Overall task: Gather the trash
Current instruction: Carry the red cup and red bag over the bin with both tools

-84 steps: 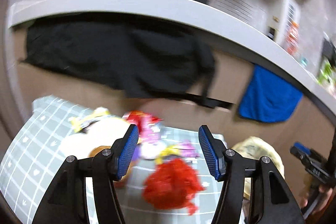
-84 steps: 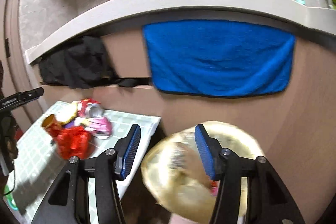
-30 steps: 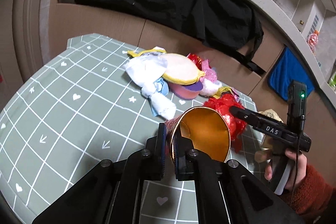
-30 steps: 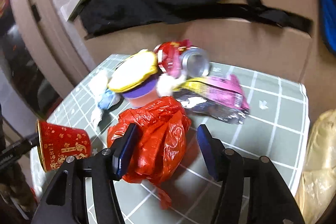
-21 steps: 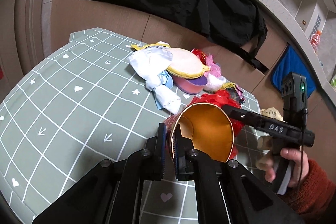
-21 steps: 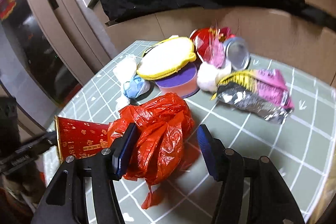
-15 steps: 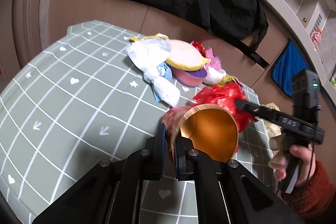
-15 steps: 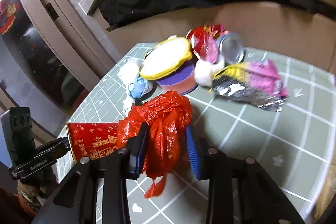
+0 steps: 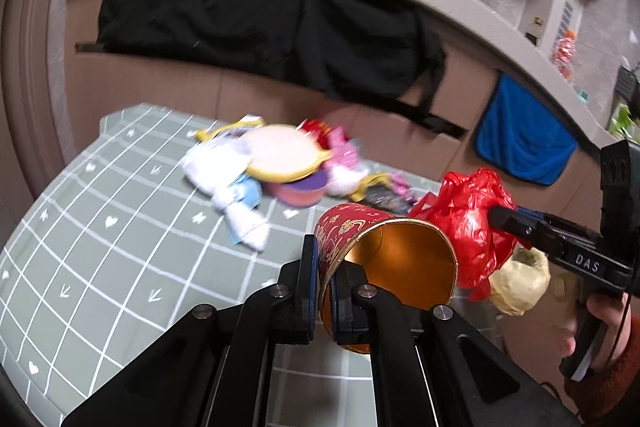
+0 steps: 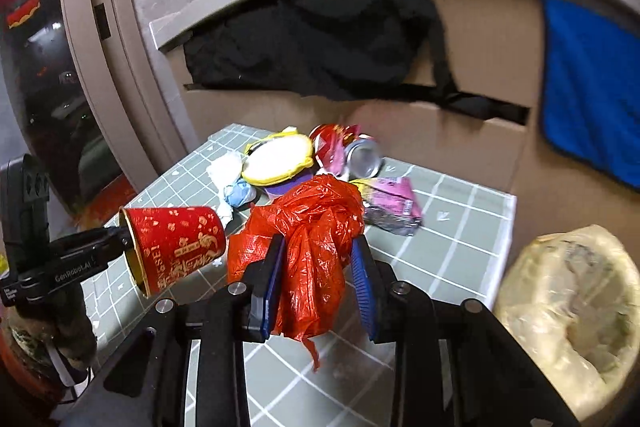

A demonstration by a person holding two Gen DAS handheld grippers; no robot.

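Observation:
My left gripper (image 9: 325, 287) is shut on the rim of a red paper cup (image 9: 360, 231) with a gold inside, held above the table; it also shows in the right wrist view (image 10: 176, 247). My right gripper (image 10: 318, 287) is shut on a crumpled red plastic bag (image 10: 308, 243), lifted off the table; the bag shows beside the cup in the left wrist view (image 9: 472, 219). A bin lined with a pale yellow bag (image 10: 568, 311) stands past the table's right edge, and shows in the left wrist view (image 9: 520, 279).
On the green grid tablecloth (image 9: 100, 219) lies a trash pile: white and blue tissue (image 9: 232, 183), a yellow-rimmed lid on a purple bowl (image 10: 280, 159), a crushed can (image 10: 360, 155), a pink wrapper (image 10: 392, 207). Black cloth (image 10: 320, 43) and blue towel (image 10: 592, 91) hang behind.
My right gripper closed on the red bag and lifted it off the table. Both grippers rose and swung toward the bin side; the cup stays in the left gripper.

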